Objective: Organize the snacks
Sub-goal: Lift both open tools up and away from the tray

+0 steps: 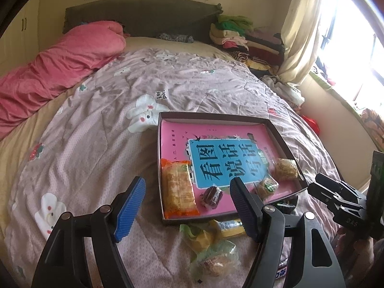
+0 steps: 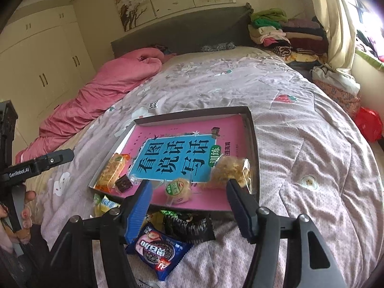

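Down on the quilt (image 1: 168, 76), seen from the left wrist, the shallow box (image 1: 159, 168) lies with a pink-and-blue book (image 1: 225, 158) flat inside it. Along the box's near-left wall sits an orange cracker pack (image 1: 178, 189); beside it is a dark red wrapped sweet (image 1: 211, 197), then a round green-label pastry (image 1: 268, 186), and a crumbly snack bag (image 1: 286, 169) at the near-right corner. Just outside the box's near wall lie a yellow bar (image 1: 231, 228) and clear-wrapped cakes (image 1: 216, 261). The left gripper (image 1: 188, 210) hangs above these loose packs, fingers wide, nothing between them.

From the right wrist, the same box (image 2: 254, 144) holds the crumbly snack bag (image 2: 228, 171) at its near-right corner and the green-label pastry (image 2: 178, 189) along the near wall. Below that wall lie a black biscuit pack (image 2: 189, 228) and a blue Oreo pack (image 2: 158, 252). The right gripper (image 2: 188, 198) stands part-spread and empty, its right finger (image 2: 240, 208) just beside the crumbly bag.
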`<action>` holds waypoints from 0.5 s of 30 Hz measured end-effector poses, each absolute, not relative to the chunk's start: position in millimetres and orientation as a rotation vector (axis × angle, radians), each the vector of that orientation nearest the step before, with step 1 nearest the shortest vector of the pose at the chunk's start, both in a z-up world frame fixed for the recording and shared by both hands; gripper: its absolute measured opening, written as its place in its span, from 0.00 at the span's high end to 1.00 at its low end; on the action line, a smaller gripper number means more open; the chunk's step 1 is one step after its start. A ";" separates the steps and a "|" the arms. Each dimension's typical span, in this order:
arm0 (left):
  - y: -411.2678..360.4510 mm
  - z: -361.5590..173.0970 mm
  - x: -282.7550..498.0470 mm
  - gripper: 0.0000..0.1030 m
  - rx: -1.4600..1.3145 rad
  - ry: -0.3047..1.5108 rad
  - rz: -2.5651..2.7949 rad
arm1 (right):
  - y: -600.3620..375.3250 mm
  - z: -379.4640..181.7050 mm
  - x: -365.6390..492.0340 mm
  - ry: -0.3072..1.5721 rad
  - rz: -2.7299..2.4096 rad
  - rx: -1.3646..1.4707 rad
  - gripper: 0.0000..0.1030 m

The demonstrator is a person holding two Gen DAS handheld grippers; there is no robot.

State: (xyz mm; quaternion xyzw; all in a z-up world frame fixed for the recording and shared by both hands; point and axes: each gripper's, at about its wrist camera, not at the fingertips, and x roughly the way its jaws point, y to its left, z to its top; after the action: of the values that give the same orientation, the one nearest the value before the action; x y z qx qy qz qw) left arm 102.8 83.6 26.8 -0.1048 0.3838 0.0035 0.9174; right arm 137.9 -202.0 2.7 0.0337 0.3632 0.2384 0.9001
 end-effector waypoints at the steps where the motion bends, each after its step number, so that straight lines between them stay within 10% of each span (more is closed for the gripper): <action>1: 82.9 26.2 101.1 0.28 -0.215 0.791 0.005 | -201.6 3.1 136.2 0.748 0.494 0.061 0.38; 15: 70.3 11.4 84.0 0.27 -0.161 0.839 -0.011 | -194.2 -0.2 113.6 0.760 0.554 0.035 0.31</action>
State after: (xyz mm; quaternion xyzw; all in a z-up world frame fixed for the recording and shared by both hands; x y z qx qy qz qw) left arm 84.0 70.3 11.4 -0.0782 0.4070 -0.0052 0.9101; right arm 113.6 -194.2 -0.2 0.0167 0.3663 0.2669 0.8912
